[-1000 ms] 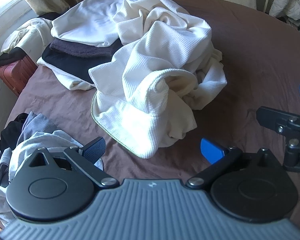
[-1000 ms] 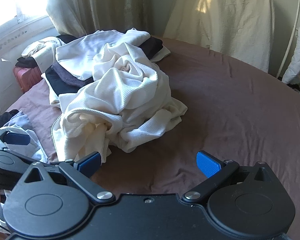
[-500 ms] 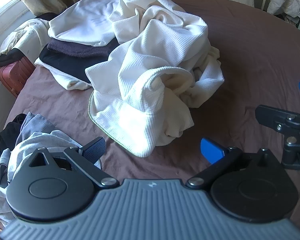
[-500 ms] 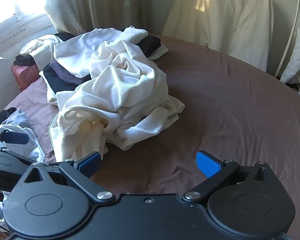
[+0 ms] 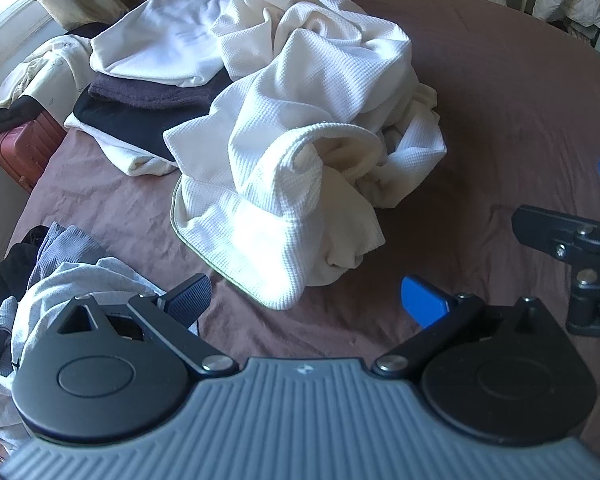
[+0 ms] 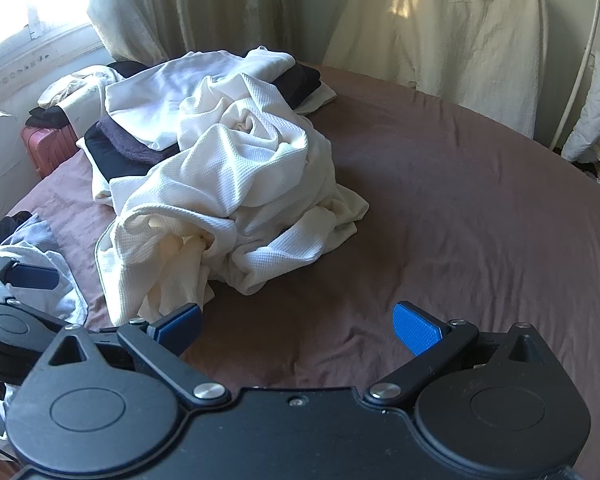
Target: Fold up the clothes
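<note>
With each hand-held gripper spread wide and empty, left (image 5: 306, 300) and right (image 6: 296, 324) should pinch the crumpled white waffle garment (image 5: 300, 152) at separate hem corners.

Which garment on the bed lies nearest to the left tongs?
The grey-white crumpled garment, right beside the left tongs, at the bed's near left edge. The white waffle-knit garment lies farther ahead, mid-bed.
</note>
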`<state>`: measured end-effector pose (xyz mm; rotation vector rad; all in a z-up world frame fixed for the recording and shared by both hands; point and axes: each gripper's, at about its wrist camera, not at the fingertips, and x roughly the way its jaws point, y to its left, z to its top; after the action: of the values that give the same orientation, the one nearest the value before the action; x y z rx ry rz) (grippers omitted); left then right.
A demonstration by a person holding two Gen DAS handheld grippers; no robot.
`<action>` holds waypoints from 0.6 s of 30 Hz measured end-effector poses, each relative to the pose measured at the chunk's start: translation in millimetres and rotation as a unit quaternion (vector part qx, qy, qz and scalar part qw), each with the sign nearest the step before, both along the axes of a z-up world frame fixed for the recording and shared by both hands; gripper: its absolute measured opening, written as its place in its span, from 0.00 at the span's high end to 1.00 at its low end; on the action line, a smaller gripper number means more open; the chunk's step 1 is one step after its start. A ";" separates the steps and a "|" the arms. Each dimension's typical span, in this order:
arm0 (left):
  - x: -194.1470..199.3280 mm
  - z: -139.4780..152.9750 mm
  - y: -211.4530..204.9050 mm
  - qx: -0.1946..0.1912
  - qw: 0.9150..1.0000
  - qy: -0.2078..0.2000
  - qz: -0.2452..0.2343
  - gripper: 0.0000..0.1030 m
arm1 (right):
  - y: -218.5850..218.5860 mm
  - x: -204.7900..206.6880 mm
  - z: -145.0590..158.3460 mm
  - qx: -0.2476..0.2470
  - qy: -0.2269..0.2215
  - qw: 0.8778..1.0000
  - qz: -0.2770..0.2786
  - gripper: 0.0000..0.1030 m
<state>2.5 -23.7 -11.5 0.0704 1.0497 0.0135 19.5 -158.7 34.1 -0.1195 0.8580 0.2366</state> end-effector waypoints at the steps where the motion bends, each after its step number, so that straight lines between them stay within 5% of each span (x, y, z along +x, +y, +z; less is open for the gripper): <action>1: -0.1 0.0 -0.1 0.000 1.000 0.000 0.000 0.00 | -0.3 -0.3 -0.1 0.002 -0.001 1.000 0.001 0.00; 9: 22.0 -16.7 15.8 0.005 1.000 -0.002 -0.007 0.00 | -22.1 6.6 -25.1 0.127 -0.067 0.989 0.018 0.00; 18: 56.7 -22.5 85.8 -0.004 0.995 -0.087 0.042 0.00 | -23.3 104.1 -35.6 0.142 -0.074 0.980 0.119 0.00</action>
<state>59.2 62.1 -33.9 0.0171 0.8784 0.0902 123.7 -182.0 -1.5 0.0285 0.6528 0.5652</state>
